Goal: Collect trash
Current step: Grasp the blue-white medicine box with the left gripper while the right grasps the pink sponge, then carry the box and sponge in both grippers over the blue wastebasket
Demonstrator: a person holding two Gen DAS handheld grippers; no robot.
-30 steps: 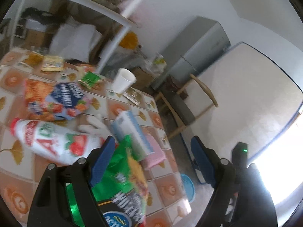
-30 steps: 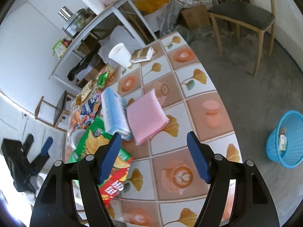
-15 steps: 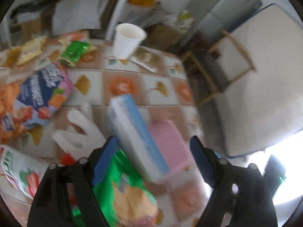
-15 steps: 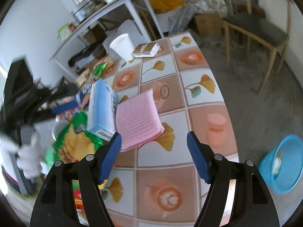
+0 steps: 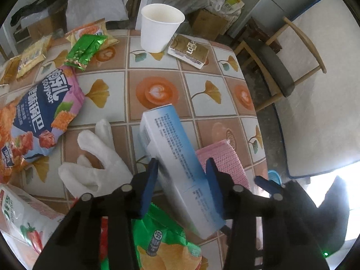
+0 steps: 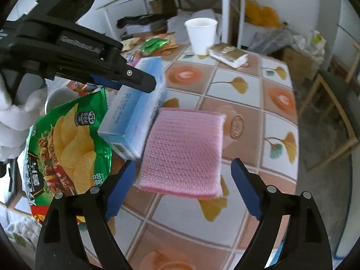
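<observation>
Bare tiled table (image 6: 265, 121) lies open right of the pink sponge (image 6: 182, 150); the blue box (image 6: 137, 110) and 1 green chip bag (image 6: 67, 139) crowd its left, seemingly touching.

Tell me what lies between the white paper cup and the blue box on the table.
Bare tablecloth only: the left wrist view shows patterned tiles between the white paper cup and the blue box, nothing resting there.

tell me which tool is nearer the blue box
Left. The left tool has a finger on each side of the blue box. The right tool is open in front of the pink sponge beside it.
</observation>
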